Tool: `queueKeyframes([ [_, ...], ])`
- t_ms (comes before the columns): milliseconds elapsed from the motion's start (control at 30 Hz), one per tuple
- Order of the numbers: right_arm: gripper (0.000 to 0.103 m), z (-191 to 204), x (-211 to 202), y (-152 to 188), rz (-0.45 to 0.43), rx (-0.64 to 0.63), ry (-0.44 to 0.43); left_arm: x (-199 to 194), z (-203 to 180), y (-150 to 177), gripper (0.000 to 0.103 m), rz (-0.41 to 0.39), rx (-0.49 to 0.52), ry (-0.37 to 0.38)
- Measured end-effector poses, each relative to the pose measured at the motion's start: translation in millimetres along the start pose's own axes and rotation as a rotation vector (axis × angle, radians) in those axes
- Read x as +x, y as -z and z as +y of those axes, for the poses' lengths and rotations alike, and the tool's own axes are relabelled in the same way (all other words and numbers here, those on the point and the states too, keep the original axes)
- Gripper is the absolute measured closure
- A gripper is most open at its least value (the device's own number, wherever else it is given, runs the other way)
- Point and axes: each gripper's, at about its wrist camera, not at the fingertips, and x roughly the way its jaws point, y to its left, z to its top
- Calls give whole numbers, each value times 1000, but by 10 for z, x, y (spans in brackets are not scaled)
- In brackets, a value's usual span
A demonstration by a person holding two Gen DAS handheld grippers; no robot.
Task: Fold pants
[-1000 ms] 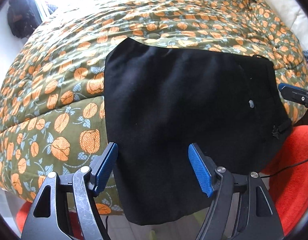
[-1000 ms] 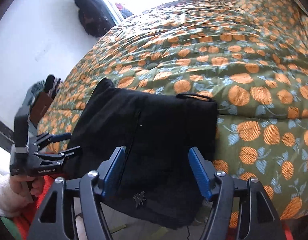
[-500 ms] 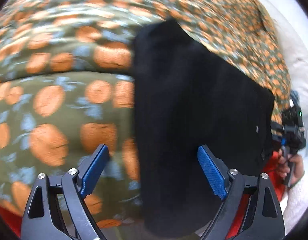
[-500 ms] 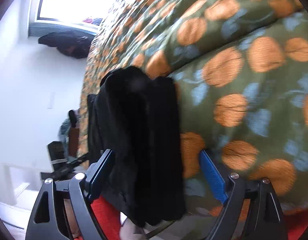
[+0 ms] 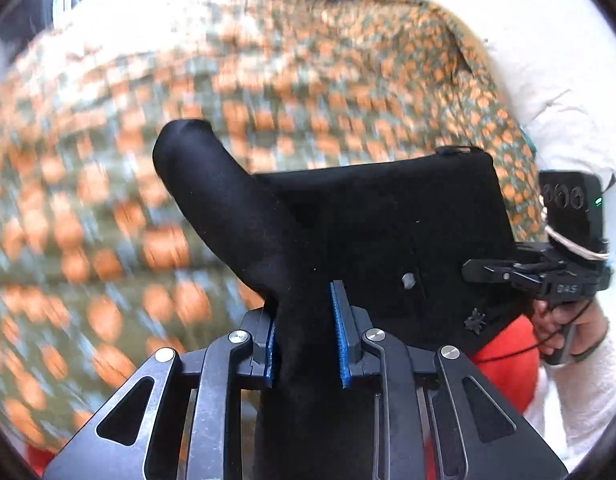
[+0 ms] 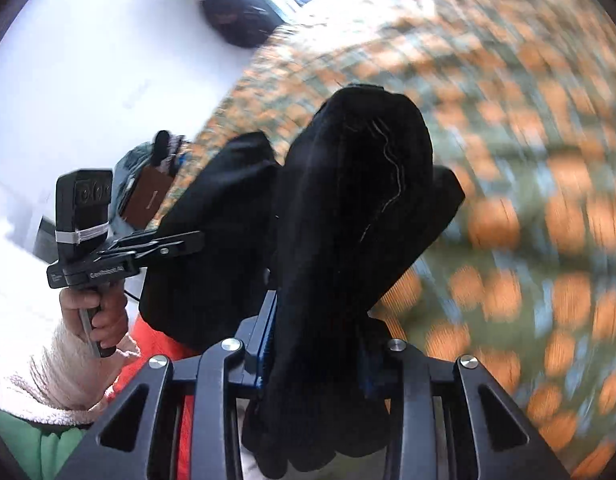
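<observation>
Both tools' jaws are closing, black pants [image 5: 372, 232] bunched between them.

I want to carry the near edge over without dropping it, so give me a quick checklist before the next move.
1. Left hand-held gripper has cloth between its jaws: ok, jaws closing on the black pants.
2. Right hand-held gripper has cloth: ok, jaws closing on a thick bunch of the pants.
3. Both grips at the near edge: ok.
4. Far part of the pants resting on the bedspread: ok.
5. Layers caught evenly: cannot tell, pictures blurred.
</observation>
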Motion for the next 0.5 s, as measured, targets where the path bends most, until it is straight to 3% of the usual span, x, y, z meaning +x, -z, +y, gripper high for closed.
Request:
queueKeyframes([
  [100,70,118,-35,-524,-71,-88,55,-83,163,-348,78,-97,-5,-70],
  [167,63,35,-35,-759,-105,-81,111,-112,266,-450,66,-135,20,-186],
  [233,35,-78,-71,-926,-121,-59,275,-163,279,-461,42,-184,64,-350],
  [267,27,-88,-129,-951,-141,-54,337,-282,248,-378,33,-247,101,-425],
  [300,14,-70,-281,-905,-189,-59,377,-366,225,-308,14,-292,121,-461],
  [333,7,-51,-397,-855,-217,-65,388,-454,215,-228,2,-337,136,-490],
  [367,4,6,-477,-812,-240,-71,404,-569,174,-86,2,-411,153,-525],
  [433,0,182,-653,-578,-276,-105,481,-679,127,102,0,-476,155,-542],
  [500,0,323,-749,-342,-284,-127,536,-732,151,254,0,-456,95,-533],
])
